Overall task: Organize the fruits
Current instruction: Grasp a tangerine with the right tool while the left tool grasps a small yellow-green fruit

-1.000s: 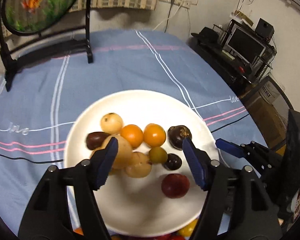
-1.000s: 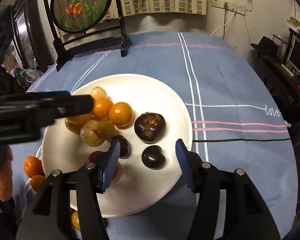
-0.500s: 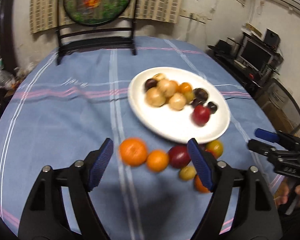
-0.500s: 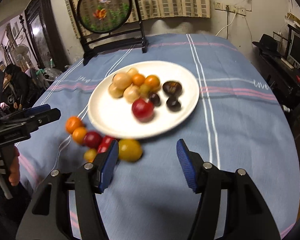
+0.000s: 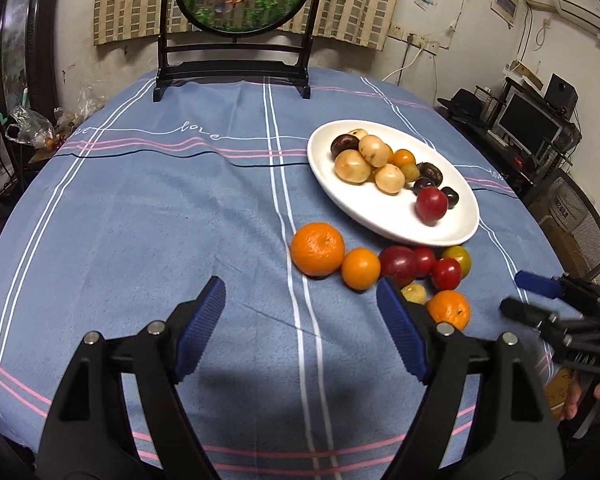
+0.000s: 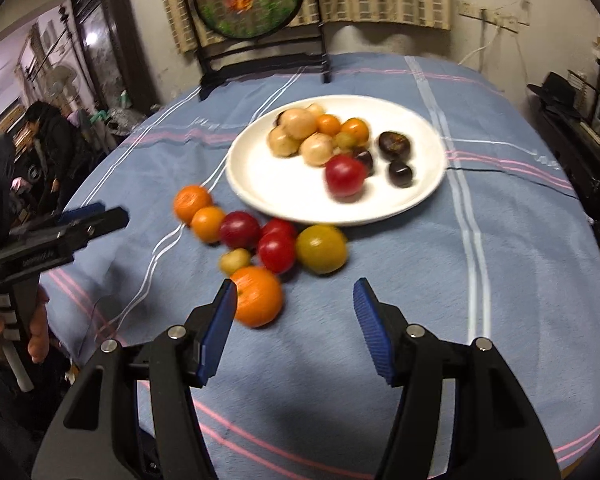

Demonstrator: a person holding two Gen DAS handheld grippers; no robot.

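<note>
A white plate on the blue cloth holds several tan, dark, orange and red fruits. Loose fruits lie on the cloth in front of it: a big orange, a smaller orange, red fruits, a yellow-green one and another orange. My left gripper is open over bare cloth, short of the big orange. My right gripper has its jaws opening with nothing between them. The near orange sits just past its left finger.
A round goldfish screen on a black stand occupies the table's far side. A monitor and shelves stand off to the right. A hand holds the left gripper's handle. A person is at the far left.
Both grippers have drawn back from over the plate toward the table's near side, bringing the loose fruits on the cloth into view. The left jaws stand wider than before.
</note>
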